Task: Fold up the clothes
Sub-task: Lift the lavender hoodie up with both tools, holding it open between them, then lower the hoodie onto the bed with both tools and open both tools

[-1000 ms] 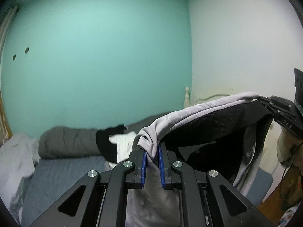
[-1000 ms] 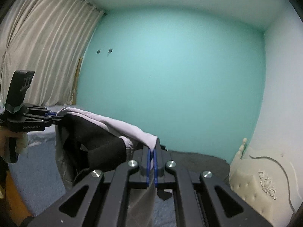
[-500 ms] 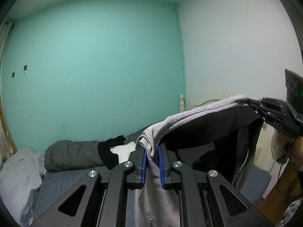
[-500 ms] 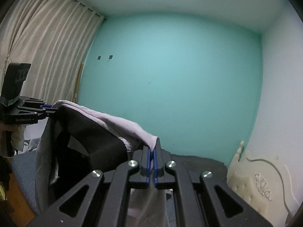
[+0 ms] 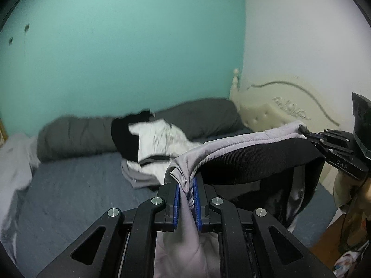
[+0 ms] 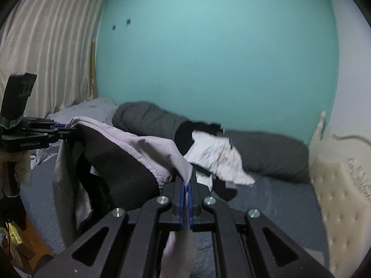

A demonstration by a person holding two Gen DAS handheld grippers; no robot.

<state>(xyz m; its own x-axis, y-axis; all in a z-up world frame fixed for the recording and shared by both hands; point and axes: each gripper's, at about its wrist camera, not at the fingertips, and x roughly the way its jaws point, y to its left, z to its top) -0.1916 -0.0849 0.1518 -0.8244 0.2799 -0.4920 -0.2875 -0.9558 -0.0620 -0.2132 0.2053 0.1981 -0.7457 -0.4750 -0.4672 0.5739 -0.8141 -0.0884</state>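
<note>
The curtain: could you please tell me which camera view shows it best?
The right wrist view: the pale pleated curtain fills its upper left, hanging beside the teal wall. The left wrist view shows no curtain at all, only the teal wall, the white wall and the bed.

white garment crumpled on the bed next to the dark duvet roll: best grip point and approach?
Take the white garment by its loose near corner, the flap that lies flat on the blue sheet, coming from the near side, low over the bed. The far end runs under a black garment against the dark duvet roll, so a grip there would likely drag both.
</note>
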